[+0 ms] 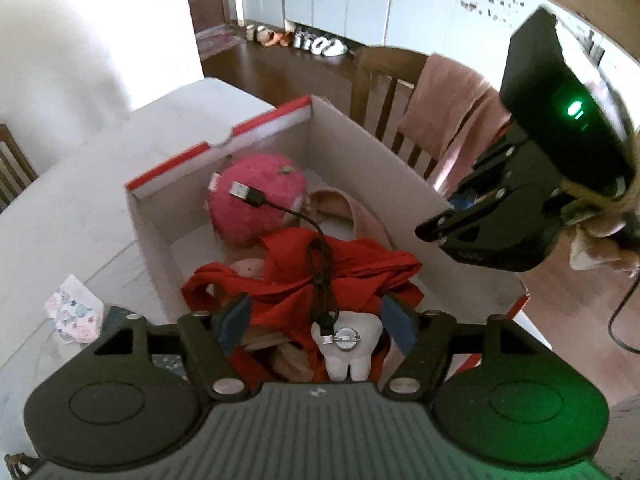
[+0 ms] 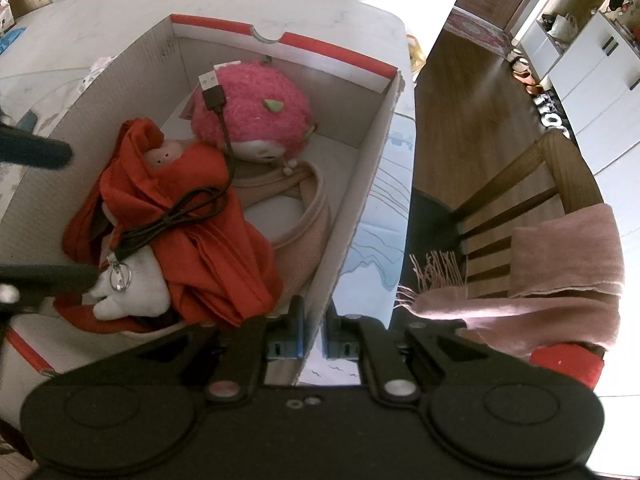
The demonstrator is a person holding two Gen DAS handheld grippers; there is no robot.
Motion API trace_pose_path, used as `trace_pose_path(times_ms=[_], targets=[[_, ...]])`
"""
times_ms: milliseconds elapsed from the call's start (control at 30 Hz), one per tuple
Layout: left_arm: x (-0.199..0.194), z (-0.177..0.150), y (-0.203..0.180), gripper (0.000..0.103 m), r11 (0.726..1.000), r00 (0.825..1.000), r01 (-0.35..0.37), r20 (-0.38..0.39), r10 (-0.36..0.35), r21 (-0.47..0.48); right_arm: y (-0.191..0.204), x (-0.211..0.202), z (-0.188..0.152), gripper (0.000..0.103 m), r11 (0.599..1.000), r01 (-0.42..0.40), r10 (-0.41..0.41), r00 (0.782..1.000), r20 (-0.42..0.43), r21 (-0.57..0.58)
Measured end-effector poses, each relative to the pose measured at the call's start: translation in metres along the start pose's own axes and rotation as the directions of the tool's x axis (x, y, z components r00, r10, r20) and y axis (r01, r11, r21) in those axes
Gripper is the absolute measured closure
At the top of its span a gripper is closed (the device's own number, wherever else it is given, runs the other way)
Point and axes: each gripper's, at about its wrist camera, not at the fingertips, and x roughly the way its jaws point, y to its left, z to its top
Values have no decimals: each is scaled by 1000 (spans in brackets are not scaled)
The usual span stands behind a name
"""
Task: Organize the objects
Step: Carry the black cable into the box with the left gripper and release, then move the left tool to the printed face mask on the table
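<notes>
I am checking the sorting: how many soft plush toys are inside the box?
3: pink fuzzy plush at the far end, white tooth plush at the near end, small pink plush within the red cloth. More may be hidden.

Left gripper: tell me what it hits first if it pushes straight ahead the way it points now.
Most likely the white tooth plush with the black cable lying on the red cloth, directly between the open left gripper fingers; depth is uncertain.
</notes>
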Motion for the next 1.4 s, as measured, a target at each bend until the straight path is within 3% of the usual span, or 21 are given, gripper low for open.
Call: trace_pose_path(times_ms=[367, 767, 1033, 1167, 1267, 1400], targets=[[-50, -13, 29, 17, 998, 997, -26, 65, 30, -65, 4, -1, 2, 96, 1000, 13, -13, 1000, -7, -2], [-68, -27, 83, 1, 989, 993, -40, 105, 55, -142, 3, -2, 4, 96, 1000, 14, -14, 1000, -16, 6], [-40, -42, 143, 0, 974, 973, -198, 94, 209, -113, 1, -1, 4, 96, 1000, 14, -13, 1000, -24, 24], [-17, -48, 183, 0, 966, 975, -206, 56, 217, -159, 1, 0, 7, 96, 999, 16, -15, 999, -33, 33], [-1, -55, 200, 0, 961, 967, -235, 62, 246, -145, 0, 2, 8, 96, 999, 17, -15, 999, -41, 37], [22, -62, 220, 0, 963, 971, -226, 39, 234, -149, 0, 3, 9, 96, 999, 18, -16, 999, -52, 45]])
